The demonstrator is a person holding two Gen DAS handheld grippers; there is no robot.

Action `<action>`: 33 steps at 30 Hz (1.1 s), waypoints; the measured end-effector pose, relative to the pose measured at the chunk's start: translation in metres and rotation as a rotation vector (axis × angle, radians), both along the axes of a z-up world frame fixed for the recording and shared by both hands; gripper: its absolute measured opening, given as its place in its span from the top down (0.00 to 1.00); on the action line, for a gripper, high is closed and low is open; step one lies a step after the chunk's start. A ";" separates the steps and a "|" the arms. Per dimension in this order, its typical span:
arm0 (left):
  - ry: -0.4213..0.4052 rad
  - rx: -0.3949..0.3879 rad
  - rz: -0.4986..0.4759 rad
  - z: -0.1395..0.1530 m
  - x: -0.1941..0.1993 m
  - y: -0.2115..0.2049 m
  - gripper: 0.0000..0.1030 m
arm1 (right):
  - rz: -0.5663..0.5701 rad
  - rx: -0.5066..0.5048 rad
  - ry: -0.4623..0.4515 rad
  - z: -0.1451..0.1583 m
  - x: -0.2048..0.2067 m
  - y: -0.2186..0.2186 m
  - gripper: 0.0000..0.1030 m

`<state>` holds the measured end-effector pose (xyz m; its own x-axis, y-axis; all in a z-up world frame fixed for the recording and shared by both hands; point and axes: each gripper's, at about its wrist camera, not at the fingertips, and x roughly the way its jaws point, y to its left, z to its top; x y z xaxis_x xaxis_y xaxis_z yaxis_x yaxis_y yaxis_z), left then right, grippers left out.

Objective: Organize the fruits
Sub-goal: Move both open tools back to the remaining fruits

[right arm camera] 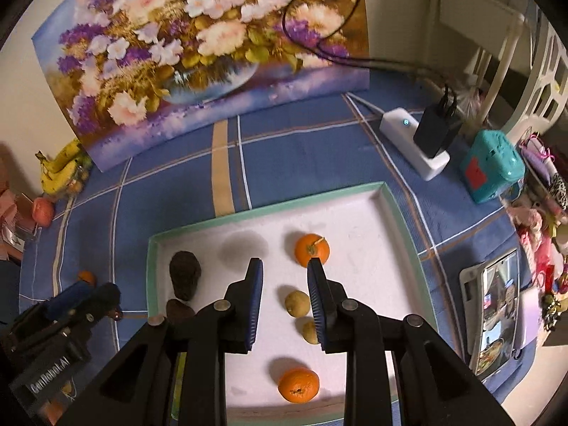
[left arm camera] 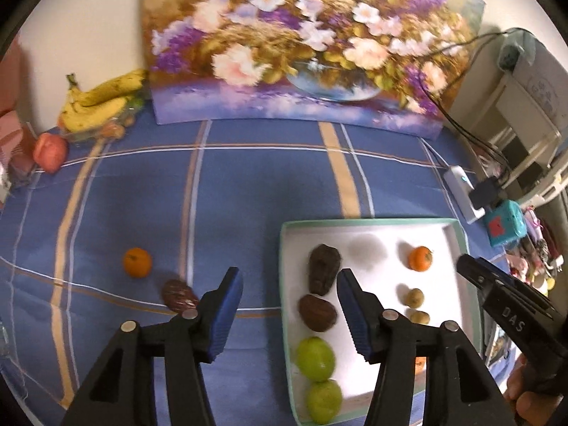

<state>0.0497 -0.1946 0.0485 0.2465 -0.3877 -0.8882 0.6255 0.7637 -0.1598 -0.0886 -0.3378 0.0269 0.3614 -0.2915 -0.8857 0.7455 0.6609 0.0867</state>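
Observation:
A white tray with a green rim (left arm camera: 365, 225) (right arm camera: 266, 206) lies on the blue checked cloth. In it are two dark brown fruits (left arm camera: 323, 272) (right arm camera: 185, 275), two green fruits (left arm camera: 315, 358), two small yellowish fruits (right arm camera: 297, 303) and two oranges (right arm camera: 311, 249) (right arm camera: 298, 385). Another orange (left arm camera: 137, 262) and a dark brown fruit (left arm camera: 179, 295) lie on the cloth left of the tray. My left gripper (left arm camera: 289, 284) is open and empty above the tray's left edge. My right gripper (right arm camera: 284, 277) is open and empty above the tray's middle.
A flower painting (left arm camera: 301, 46) leans on the back wall. Bananas (left arm camera: 103, 101) and a red apple (left arm camera: 50, 151) lie at the back left. A white power strip with a charger (right arm camera: 422, 142), a teal box (right arm camera: 491, 167) and a phone (right arm camera: 497, 305) are at the right.

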 end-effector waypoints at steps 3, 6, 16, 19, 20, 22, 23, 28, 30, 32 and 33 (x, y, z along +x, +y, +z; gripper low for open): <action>-0.003 0.007 0.030 -0.002 0.007 0.007 0.35 | 0.003 -0.004 0.001 0.002 0.001 0.000 0.72; -0.021 0.032 0.059 -0.004 0.012 0.014 0.25 | 0.013 0.002 0.007 0.000 0.004 0.001 0.44; -0.096 0.114 0.174 -0.009 0.035 0.040 0.00 | 0.037 -0.029 -0.004 -0.003 0.012 0.006 0.20; -0.103 0.122 0.195 -0.008 0.039 0.046 0.00 | 0.052 -0.044 0.004 -0.004 0.015 0.010 0.19; -0.105 0.126 0.200 -0.008 0.041 0.048 0.00 | 0.057 -0.044 0.004 -0.004 0.016 0.010 0.19; -0.110 0.133 0.208 -0.008 0.043 0.051 0.00 | 0.063 -0.043 0.003 -0.006 0.018 0.012 0.19; -0.113 0.136 0.210 -0.008 0.044 0.052 0.00 | 0.065 -0.045 0.004 -0.006 0.019 0.012 0.19; -0.144 0.162 0.213 -0.006 0.046 0.057 0.00 | 0.063 -0.056 0.019 -0.009 0.023 0.016 0.19; -0.156 0.169 0.212 -0.005 0.047 0.059 0.00 | 0.067 -0.050 0.017 -0.011 0.025 0.017 0.19; -0.157 0.169 0.215 -0.004 0.049 0.061 0.00 | 0.070 -0.042 0.016 -0.013 0.027 0.018 0.19; -0.156 0.167 0.216 -0.004 0.050 0.062 0.00 | 0.071 -0.039 0.017 -0.013 0.028 0.019 0.19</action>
<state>0.0998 -0.1323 0.0443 0.4458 -0.1632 -0.8801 0.4530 0.8892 0.0646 -0.0607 -0.3189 0.0135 0.3674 -0.3003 -0.8802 0.6980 0.7146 0.0476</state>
